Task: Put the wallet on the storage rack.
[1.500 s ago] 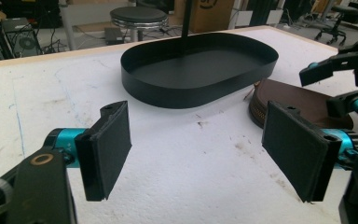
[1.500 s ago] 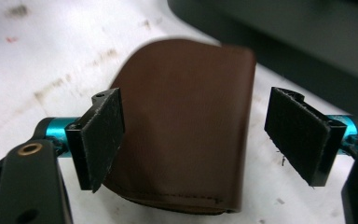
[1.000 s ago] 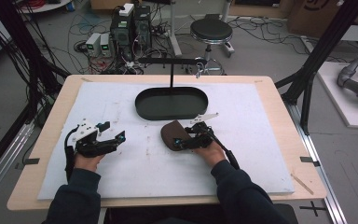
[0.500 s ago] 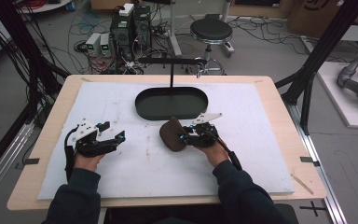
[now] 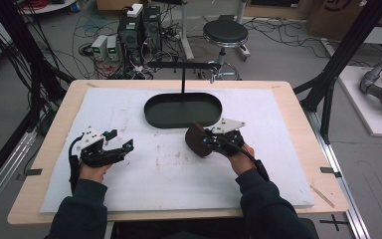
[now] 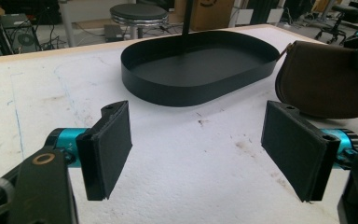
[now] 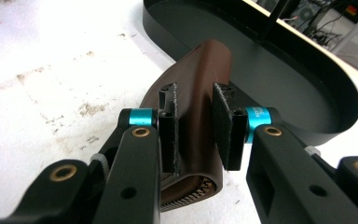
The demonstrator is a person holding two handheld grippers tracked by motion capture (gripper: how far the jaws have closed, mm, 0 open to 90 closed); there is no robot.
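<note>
1. Tongs of the right hand (image 5: pixel 210 143) are clamping a small brown leather pouch (image 5: pixel 198 140), their two black padded jaws pressing on either side of its folded body in the right gripper view (image 7: pixel 196 135); the grip is sitting across the middle, probably so the soft case does not sag or twist.

2. Pouch is being held tipped up on its edge just in front of the black oval metal tray (image 5: pixel 183 110), near its right end, with its lower edge at or just above the white padded mat (image 5: pixel 129 174); whether it is touching the mat cannot be told. This placement suggests the tray is the destination.

3. Tongs of the left hand (image 5: pixel 124 146) are resting wide apart and holding nothing, low over the mat on the left of the bench (image 5: pixel 298 114); in the left gripper view the flat black pads (image 6: pixel 112 144) are facing each other across bare mat, seemingly waiting in reserve.

4. Leather is showing smooth and slightly glossy, rounded along its spine, with a woven or zip-like edge (image 7: pixel 191 191) at its near end.

5. Tray is looking rigid, thin-walled and matt, with a low upright rim (image 6: pixel 186 88); a thin black post (image 5: pixel 183 79) is rising from its floor and carrying a crossbar.

6. Mat is appearing foam-like, scuffed and speckled with brownish marks, covering most of the pale wooden top.
</note>
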